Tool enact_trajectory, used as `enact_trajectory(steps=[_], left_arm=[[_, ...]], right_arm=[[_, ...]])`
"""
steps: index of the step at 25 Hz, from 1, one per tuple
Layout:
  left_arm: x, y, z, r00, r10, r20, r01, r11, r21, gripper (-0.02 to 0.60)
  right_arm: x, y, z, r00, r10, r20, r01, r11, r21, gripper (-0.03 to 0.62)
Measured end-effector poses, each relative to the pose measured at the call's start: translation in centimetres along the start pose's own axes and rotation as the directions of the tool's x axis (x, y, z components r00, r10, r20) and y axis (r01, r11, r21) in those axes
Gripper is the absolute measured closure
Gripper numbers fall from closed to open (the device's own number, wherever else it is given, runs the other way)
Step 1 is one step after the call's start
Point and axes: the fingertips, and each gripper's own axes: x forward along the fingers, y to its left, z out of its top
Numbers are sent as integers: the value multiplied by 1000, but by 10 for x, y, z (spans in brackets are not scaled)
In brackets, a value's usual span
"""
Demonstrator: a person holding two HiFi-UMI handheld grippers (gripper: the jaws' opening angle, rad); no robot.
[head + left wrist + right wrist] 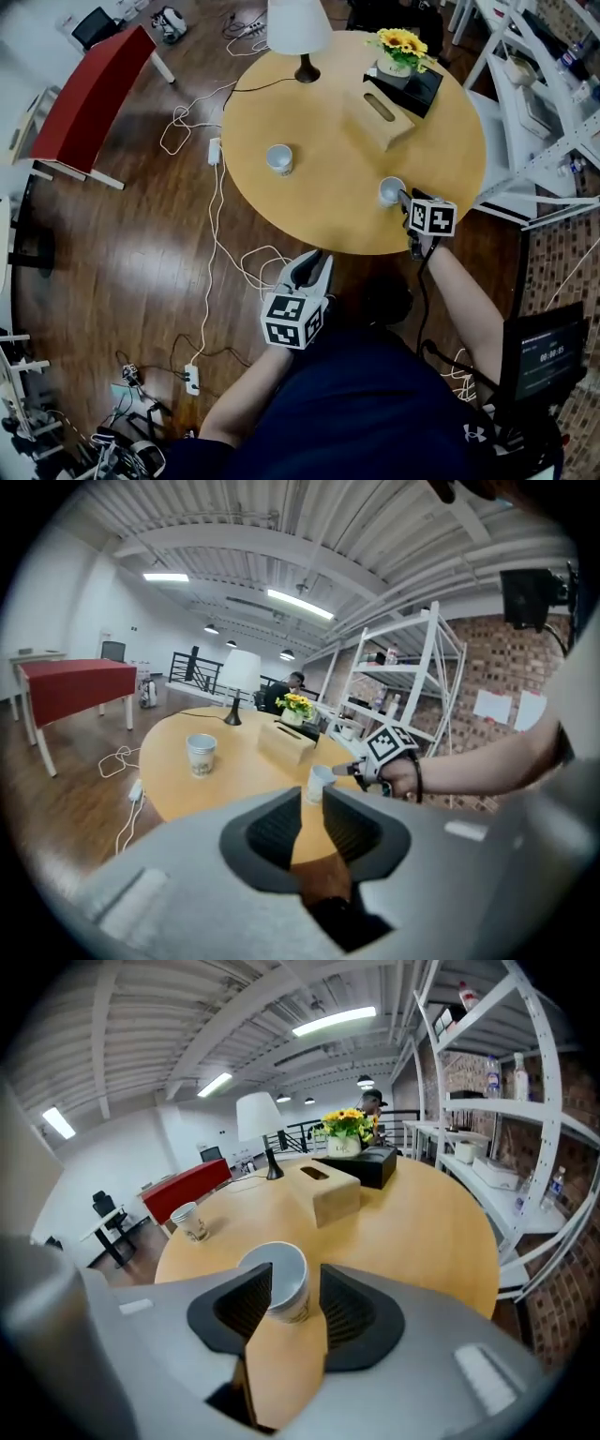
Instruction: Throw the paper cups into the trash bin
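At the table's [328, 202] near right edge, the right gripper [404, 198] straddles cup 1 [392, 190]. Fingers sit a moderate gap apart with the cup standing between them. It looks to be touching the left pad, with daylight on the right, so I'd call it not clamped yet. Cup 2 [279, 159] stands upright on the table's left half, well apart from cup 1. The left gripper [309, 267] hangs off the table's near edge, fingers narrowly apart, nothing between them.

Step in hand, as I read it, is grabbing cup 1.
- Centre the cup between the pads before closing, or it'll get shoved sideways or tipped.
- Close gently; a paper wall crushes easily. Grip mid-body rather than at the rim.
- Lift straight up before swinging off the table.

No bin in any view, so locate it before carrying. The left gripper is free for cup 2.
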Motion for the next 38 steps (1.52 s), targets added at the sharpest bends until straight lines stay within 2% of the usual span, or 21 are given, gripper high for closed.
enact_trajectory(steps=[3, 7, 9, 11, 13, 19, 25, 28, 32, 35, 38], left_arm=[[-8, 19, -1, 999, 45, 5, -45, 999, -26, 503], [-14, 34, -2, 998, 68, 8, -68, 997, -39, 503], [-14, 37, 0, 998, 66, 11, -65, 997, -42, 505], [-13, 38, 3, 998, 56, 20, -55, 998, -43, 533], [-11, 38, 5, 999, 39, 24, -38, 999, -39, 556], [3, 36, -1, 999, -38, -16, 37, 999, -27, 558], [30, 6, -6, 983, -172, -67, 172, 985, 2, 577], [38, -23, -18, 956, -269, -119, 273, 962, 18, 577], [59, -64, -37, 880, -411, -236, 432, 901, 43, 577], [76, -95, -50, 833, -471, -291, 509, 858, 68, 577], [72, -136, -68, 784, -516, -346, 574, 815, 85, 577]], right_arm=[[23, -7, 1, 997, -18, -70, 21, 999, 39, 430], [41, -15, -4, 988, -66, -143, 70, 997, 21, 433], [43, -17, -8, 981, -90, -169, 94, 995, 16, 469], [43, -19, -9, 980, -103, -172, 108, 994, 18, 548], [41, -16, -9, 983, -94, -159, 98, 995, 18, 549], [13, -13, -16, 991, -87, -100, 95, 992, 78, 551], [-35, -21, -29, 994, -105, -36, 108, 985, 134, 549], [-78, -30, -50, 988, -155, -8, 154, 971, 185, 550], [-145, -49, -85, 964, -265, 9, 253, 929, 270, 549], [-182, -71, -124, 943, -332, -12, 317, 888, 332, 551], [-221, -92, -177, 918, -394, -53, 380, 831, 405, 551]])
